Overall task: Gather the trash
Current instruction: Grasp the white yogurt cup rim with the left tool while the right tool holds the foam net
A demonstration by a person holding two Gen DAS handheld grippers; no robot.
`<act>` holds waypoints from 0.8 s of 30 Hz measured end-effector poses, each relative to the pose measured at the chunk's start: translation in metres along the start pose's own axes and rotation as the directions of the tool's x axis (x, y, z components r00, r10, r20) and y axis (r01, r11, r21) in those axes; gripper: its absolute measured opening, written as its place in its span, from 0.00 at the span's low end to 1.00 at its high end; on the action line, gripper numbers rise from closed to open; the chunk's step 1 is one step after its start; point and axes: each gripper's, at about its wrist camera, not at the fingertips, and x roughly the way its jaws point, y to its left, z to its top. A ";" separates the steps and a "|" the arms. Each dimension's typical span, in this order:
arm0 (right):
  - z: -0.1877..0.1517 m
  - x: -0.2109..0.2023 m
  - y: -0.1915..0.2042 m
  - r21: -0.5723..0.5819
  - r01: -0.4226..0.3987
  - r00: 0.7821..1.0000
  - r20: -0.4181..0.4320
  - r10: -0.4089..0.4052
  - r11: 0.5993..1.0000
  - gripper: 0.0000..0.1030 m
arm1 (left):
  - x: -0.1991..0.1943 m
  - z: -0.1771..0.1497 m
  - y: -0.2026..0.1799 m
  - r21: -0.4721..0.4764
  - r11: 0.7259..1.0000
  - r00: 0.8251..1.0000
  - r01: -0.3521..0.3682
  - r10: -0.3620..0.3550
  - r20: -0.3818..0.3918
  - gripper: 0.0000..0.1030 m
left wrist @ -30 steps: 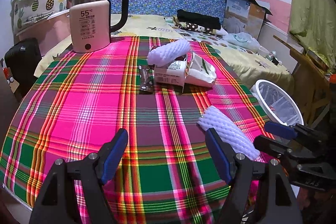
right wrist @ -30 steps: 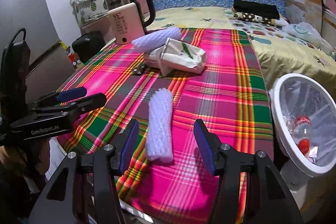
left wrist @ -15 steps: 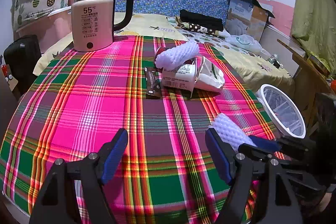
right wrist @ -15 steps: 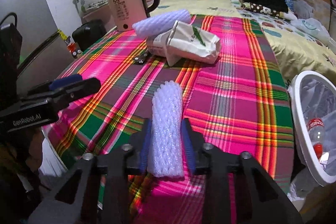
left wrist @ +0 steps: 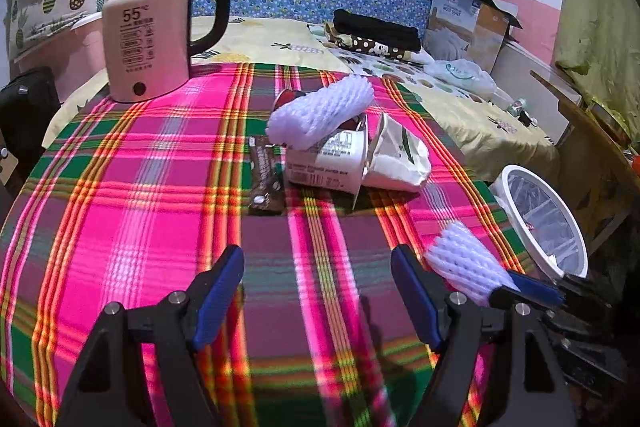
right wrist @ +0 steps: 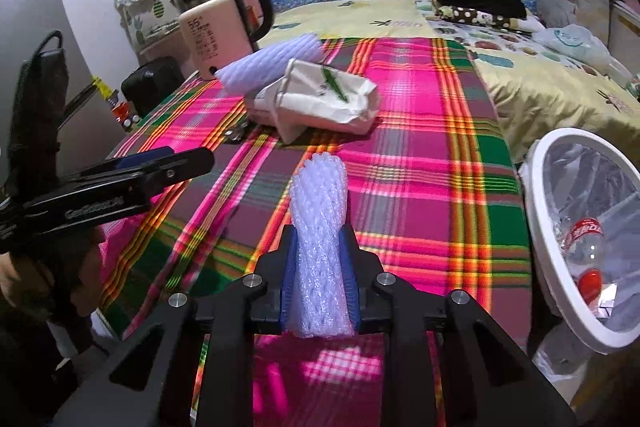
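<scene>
We have the white foam net sleeve [right wrist: 319,247] clamped between the blue pads of our right gripper [right wrist: 319,267], jaws squeezed in on its near half, far end sticking out forward over the plaid tablecloth [right wrist: 420,147]. In the left wrist view the same sleeve [left wrist: 464,263] shows at the table's right edge, pinched by the right gripper [left wrist: 520,291]. Our left gripper [left wrist: 316,291] is spread wide with nothing between the pads, sitting over the cloth near the table's front edge. Remaining trash is mid-table: second foam sleeve [left wrist: 320,113] lying on top of a white carton [left wrist: 324,167], crumpled white paper bag [left wrist: 396,159] touching the carton's right side, dark wrapper [left wrist: 264,179] just left of it. White-rimmed bin [right wrist: 580,243] with clear liner stands off the table's right side, a plastic bottle [right wrist: 584,247] inside. Electric kettle [left wrist: 152,23] is at the far-left corner, well apart from the trash.
</scene>
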 end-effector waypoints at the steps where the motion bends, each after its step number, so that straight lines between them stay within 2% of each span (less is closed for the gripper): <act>1: 0.000 0.000 -0.002 0.003 0.002 1.000 0.001 -0.002 1.000 0.21 | 0.002 0.002 -0.002 0.000 1.000 1.000 -0.001 0.001 0.000 0.75; 4: 0.001 0.000 -0.008 0.016 0.011 1.000 0.006 -0.011 1.000 0.21 | 0.007 0.010 -0.010 0.006 1.000 1.000 0.020 -0.020 0.017 0.75; 16: 0.002 -0.007 -0.039 0.086 0.050 0.998 0.033 -0.053 0.995 0.21 | 0.024 0.057 -0.053 0.147 0.984 0.987 0.101 -0.118 0.113 0.75; 24: 0.000 -0.009 -0.056 0.125 0.064 0.997 0.040 -0.069 0.990 0.21 | 0.049 0.060 -0.060 0.149 0.975 0.985 0.162 -0.168 0.031 0.75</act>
